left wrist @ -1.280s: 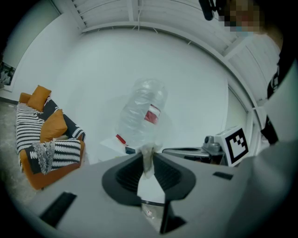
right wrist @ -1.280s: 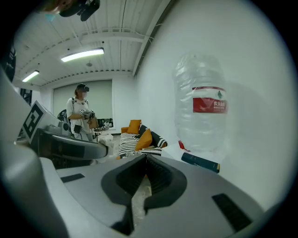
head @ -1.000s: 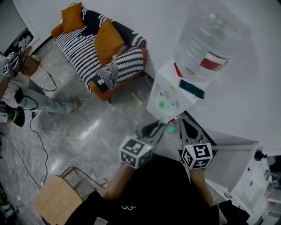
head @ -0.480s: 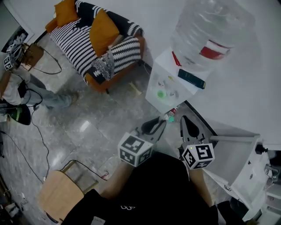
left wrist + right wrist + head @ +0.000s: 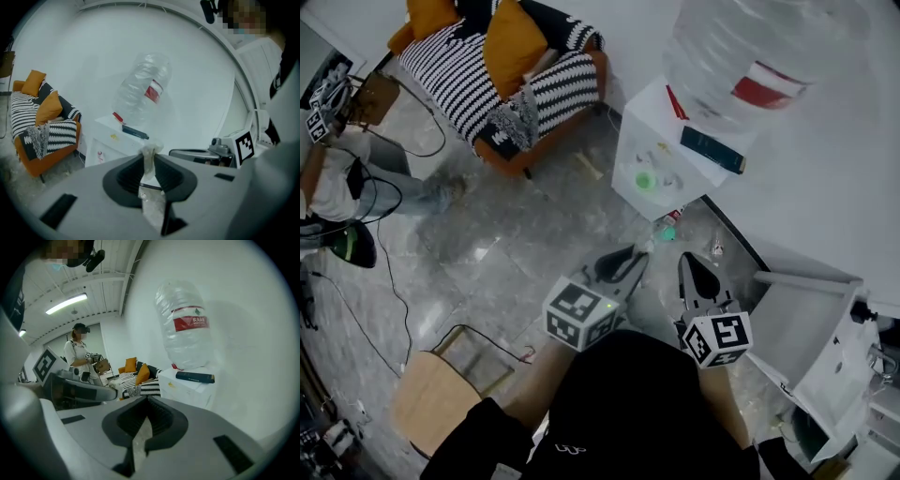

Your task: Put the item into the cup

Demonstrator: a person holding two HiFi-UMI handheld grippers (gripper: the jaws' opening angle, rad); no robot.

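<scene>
- Your left gripper [image 5: 149, 161] is clamped on a small, crumpled, pale translucent wrapper [image 5: 151, 151]. The wrapper's top pokes up out of the closed jaws.
- You hold the wrapper in the air over the grey stone floor [image 5: 506, 253]. It is near the white water dispenser [image 5: 656, 159] with the big clear bottle [image 5: 750, 56] on top.
- Your right gripper [image 5: 147, 400] is beside the left one, its jaws pressed together with nothing between them.

Cut off at head view's top edge: water bottle [image 5: 741, 47], striped sofa [image 5: 455, 75]. Too small to identify: pale scrap [image 5: 151, 151] pinched in left gripper [image 5: 148, 161].
</scene>
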